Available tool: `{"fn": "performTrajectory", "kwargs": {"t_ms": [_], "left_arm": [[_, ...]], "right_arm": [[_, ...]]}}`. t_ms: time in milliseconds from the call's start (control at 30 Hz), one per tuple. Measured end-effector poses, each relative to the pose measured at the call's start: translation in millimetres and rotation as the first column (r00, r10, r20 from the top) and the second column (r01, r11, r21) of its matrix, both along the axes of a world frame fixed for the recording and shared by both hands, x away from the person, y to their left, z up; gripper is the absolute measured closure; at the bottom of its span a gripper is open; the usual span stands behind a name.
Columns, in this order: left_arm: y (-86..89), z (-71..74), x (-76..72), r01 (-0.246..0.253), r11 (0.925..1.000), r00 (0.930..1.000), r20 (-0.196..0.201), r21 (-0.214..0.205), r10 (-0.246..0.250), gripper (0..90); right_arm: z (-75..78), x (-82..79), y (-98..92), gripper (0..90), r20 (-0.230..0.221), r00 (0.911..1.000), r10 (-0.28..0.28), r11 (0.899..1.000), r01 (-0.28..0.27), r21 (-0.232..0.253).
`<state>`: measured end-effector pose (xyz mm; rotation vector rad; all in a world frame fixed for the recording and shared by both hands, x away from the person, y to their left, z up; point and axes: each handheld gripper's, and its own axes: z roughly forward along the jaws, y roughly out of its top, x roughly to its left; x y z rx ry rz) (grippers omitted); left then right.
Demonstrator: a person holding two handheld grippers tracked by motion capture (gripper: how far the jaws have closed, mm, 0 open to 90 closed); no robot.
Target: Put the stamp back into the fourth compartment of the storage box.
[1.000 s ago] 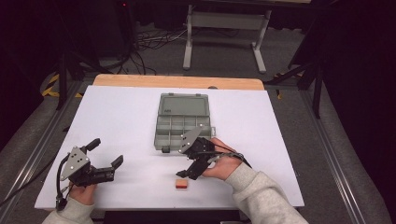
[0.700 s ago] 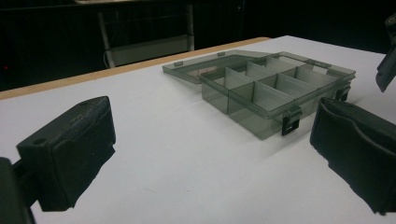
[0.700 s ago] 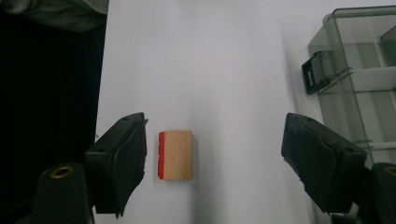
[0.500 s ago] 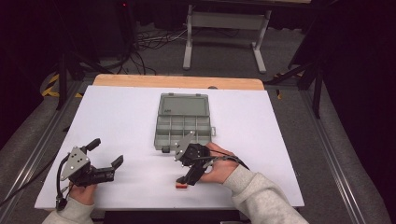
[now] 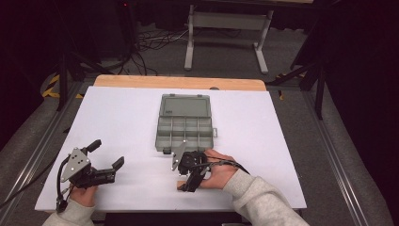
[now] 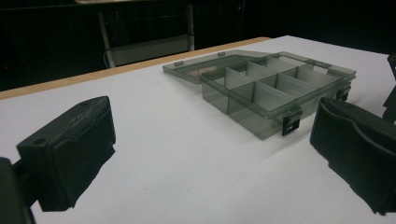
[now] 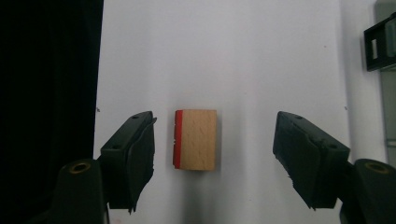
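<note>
A small wooden block with one red face point(image 7: 196, 139) lies flat on the white table top, near the front edge point(image 5: 180, 187). My right gripper point(image 7: 215, 122) points down over it, one jaw on each side, and neither pad touches the wood. Its jaws have just been closing and still stand apart, so it is open; in the high view it point(image 5: 189, 183) sits just in front of the box. My left gripper point(image 5: 107, 153) rests open at the front left with nothing between its jaws point(image 6: 214, 108).
A grey see-through compartment box point(image 5: 184, 105) lies open mid-table, lid folded back, latches point(image 6: 292, 125) facing me. The table's front edge runs close beside the block; beyond it is dark floor point(image 7: 46, 70). A metal stand point(image 5: 226, 28) and cables lie behind the table.
The right gripper has come down and toward the front edge until its jaws straddle the block, and the gap between them has narrowed. The left gripper has stayed where it was.
</note>
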<state>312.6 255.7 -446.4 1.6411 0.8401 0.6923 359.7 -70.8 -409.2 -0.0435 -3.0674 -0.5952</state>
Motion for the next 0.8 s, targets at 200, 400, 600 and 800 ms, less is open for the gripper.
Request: {"fn": "performTrajectory", "kwargs": {"t_ms": [200,400,600,800], "left_arm": [[0.1,0.1,-0.1,-0.001,1.0,1.0,0.0,0.001,0.001,1.1],[0.4,0.0,0.2,-0.002,1.0,1.0,0.006,0.008,0.002,1.1],[0.3,-0.1,0.2,-0.002,1.0,1.0,0.006,0.009,0.002,1.1],[0.2,0.1,-0.3,-0.001,1.0,1.0,0.004,0.007,0.001,1.1]], "right_arm": [[-5.8,-2.2,2.5,34.8,-0.01,0.9998,0.016,0.999,-0.016,-0.037],[-9.3,-3.1,3.8,41.4,-0.023,0.9995,0.022,0.998,-0.023,-0.051],[-11.7,-2.4,4.4,49.0,-0.029,0.999,0.034,0.998,-0.035,-0.06],[-14.7,-2.0,4.5,55.2,-0.039,0.9987,0.031,0.997,-0.034,-0.067]]}}
